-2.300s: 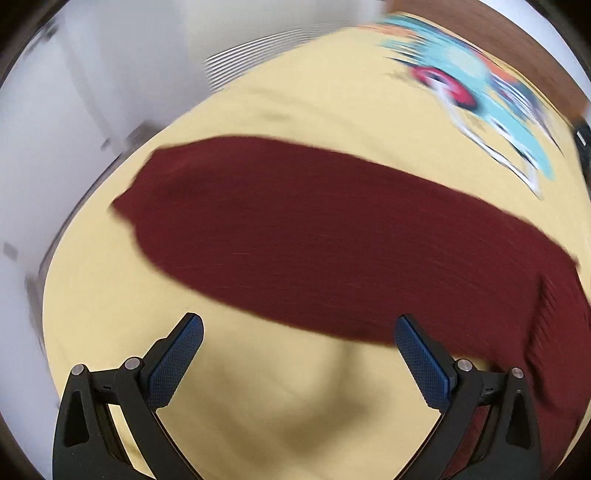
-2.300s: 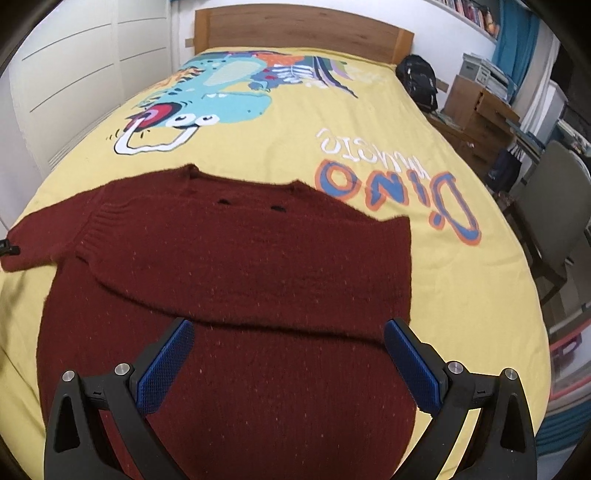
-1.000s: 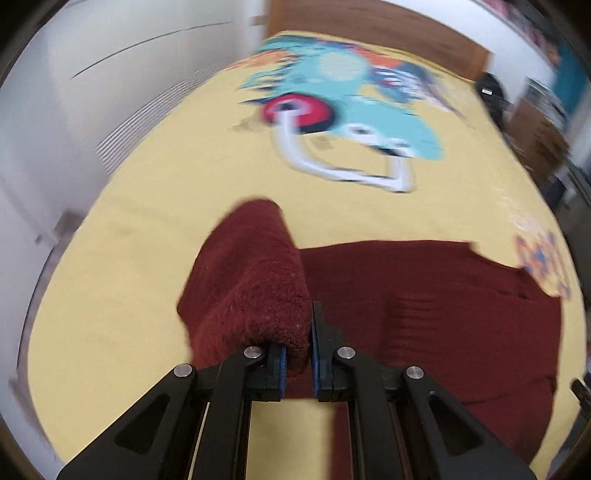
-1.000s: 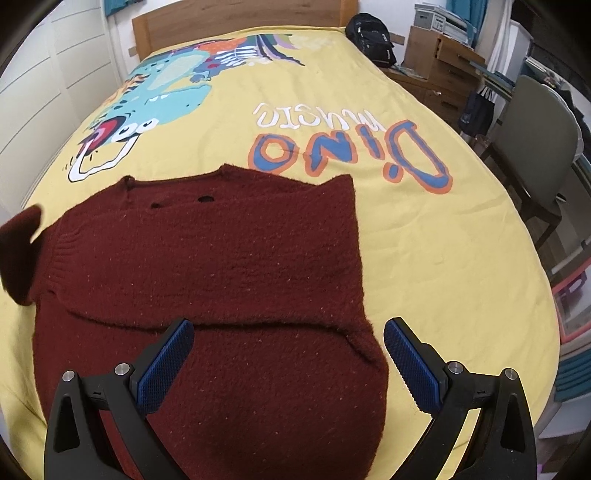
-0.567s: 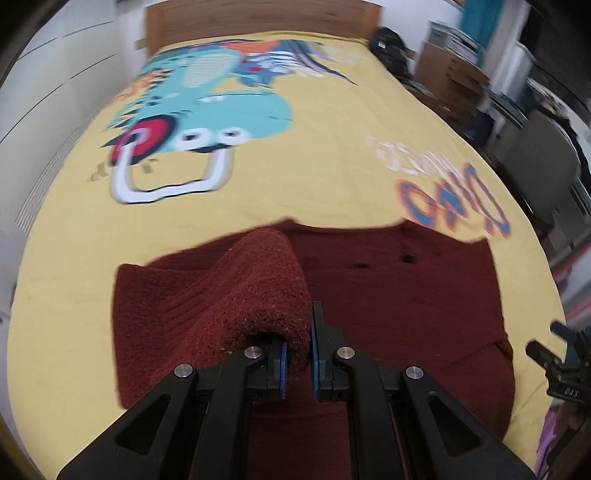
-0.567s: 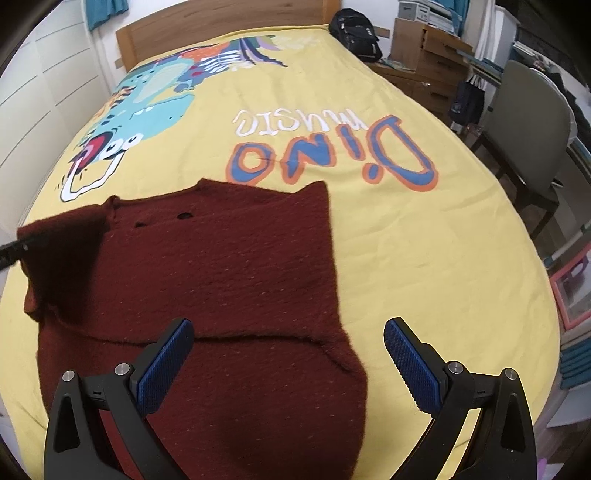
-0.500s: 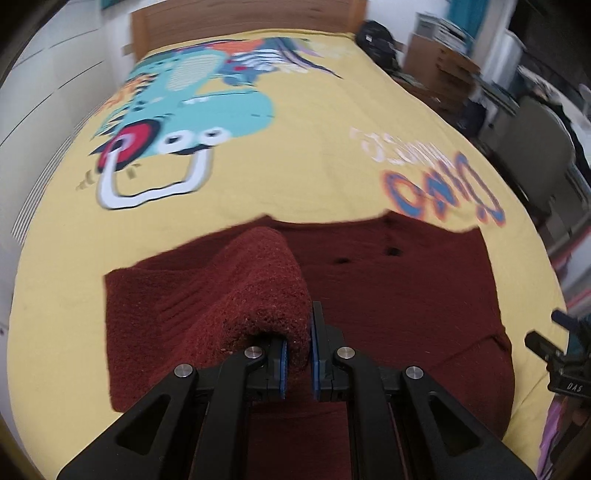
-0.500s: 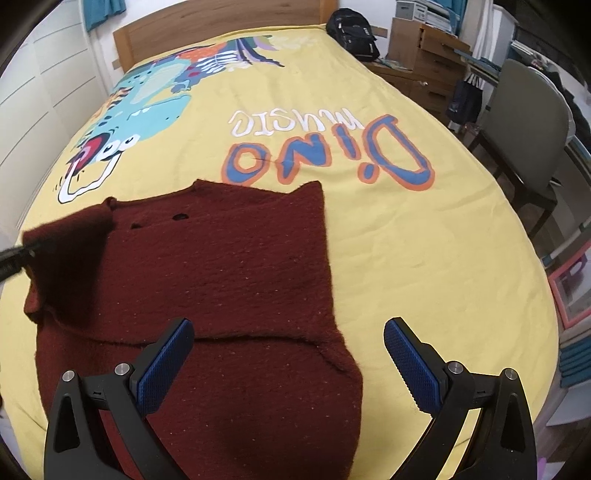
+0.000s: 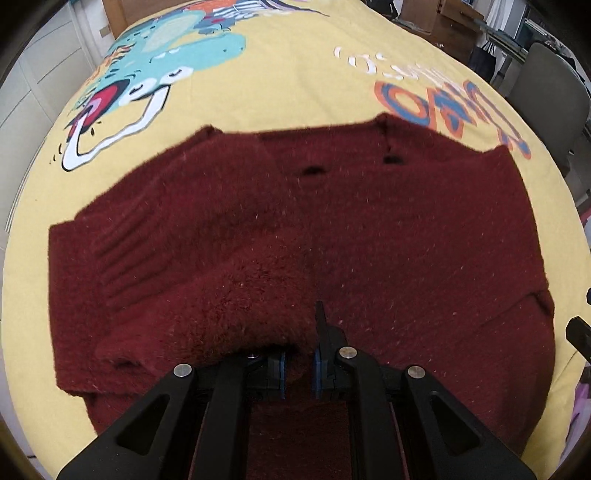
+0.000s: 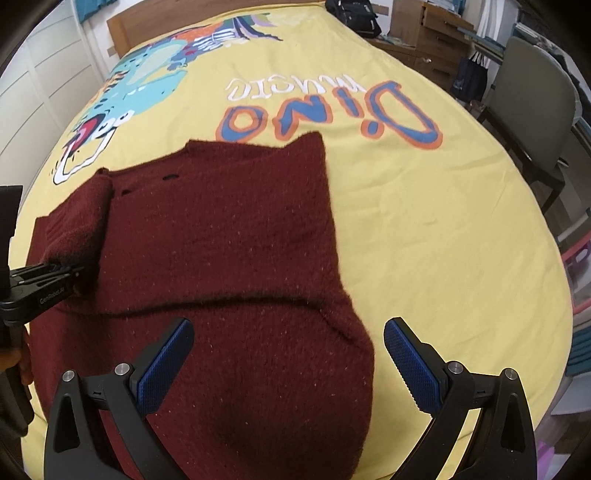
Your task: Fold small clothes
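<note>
Our left gripper (image 9: 297, 369) has its blue pads pressed nearly together on the cuff end of the sweater's sleeve (image 9: 236, 302), which bunches up thick and fuzzy right in front of the fingers and drapes over the body of the garment. Our right gripper (image 10: 288, 354) hangs with its jaws spread wide, nothing between the pads (image 10: 164, 365), above the near part of the dark red sweater (image 10: 221, 258).

We see the sweater lying flat on the yellow bedspread (image 10: 424, 229), close to the near edge of the bed and toward its left side. Its right sleeve is already folded across the chest, leaving a straight right side and a crease running across the knit just beyond our right gripper. From the right wrist view, the left gripper's black frame reaches in from the left edge of the picture, touching the sweater's left side.

Beyond the neckline, we read the orange and blue "Dino" lettering (image 10: 332, 114) on the bedspread, upside down to us, and the turquoise dinosaur print (image 9: 162, 55) toward the far left corner. A wooden headboard (image 10: 122, 22) closes the far end, and a grey chair (image 10: 532, 88) stands beside the bed's right edge.
</note>
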A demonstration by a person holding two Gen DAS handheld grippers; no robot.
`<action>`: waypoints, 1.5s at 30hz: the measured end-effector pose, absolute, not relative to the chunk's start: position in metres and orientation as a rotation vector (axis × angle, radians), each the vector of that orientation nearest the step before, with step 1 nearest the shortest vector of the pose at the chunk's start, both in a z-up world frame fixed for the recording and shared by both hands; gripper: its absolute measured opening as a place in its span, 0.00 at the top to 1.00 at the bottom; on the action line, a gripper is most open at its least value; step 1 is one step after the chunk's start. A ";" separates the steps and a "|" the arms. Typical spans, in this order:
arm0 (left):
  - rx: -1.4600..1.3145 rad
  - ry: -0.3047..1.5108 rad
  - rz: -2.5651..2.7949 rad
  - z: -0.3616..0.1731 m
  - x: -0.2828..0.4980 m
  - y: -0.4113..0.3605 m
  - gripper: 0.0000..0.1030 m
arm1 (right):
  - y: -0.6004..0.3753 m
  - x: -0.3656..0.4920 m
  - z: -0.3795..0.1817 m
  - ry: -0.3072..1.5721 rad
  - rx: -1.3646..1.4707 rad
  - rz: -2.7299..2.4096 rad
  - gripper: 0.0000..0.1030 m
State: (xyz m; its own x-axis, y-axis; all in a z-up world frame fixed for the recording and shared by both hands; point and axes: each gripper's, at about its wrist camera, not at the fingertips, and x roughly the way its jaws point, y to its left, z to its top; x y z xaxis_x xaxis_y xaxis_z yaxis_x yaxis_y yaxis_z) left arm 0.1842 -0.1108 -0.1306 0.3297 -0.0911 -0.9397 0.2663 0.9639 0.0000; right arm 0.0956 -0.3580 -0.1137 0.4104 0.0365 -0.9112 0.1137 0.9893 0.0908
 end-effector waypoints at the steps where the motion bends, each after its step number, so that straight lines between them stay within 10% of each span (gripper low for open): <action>1: 0.168 1.217 -0.234 -0.132 0.184 -0.111 0.91 | -0.359 0.095 -0.115 1.151 0.151 -0.050 0.00; 5: 0.137 1.236 -0.233 -0.135 0.186 -0.104 0.81 | -0.361 0.093 -0.116 1.152 0.162 -0.053 0.00; 9: 0.117 1.254 -0.201 -0.131 0.188 -0.099 0.18 | -0.364 0.091 -0.115 1.145 0.169 -0.052 0.00; 15: 0.125 1.286 -0.201 -0.124 0.183 -0.094 0.01 | -0.367 0.088 -0.113 1.143 0.174 -0.056 0.00; 38: 0.059 1.266 0.045 -0.151 0.150 0.071 0.02 | -0.305 0.107 -0.119 1.170 0.062 0.036 0.00; 45: 0.003 1.213 0.009 -0.159 0.171 0.080 0.22 | -0.274 0.117 -0.119 1.164 0.038 0.085 0.00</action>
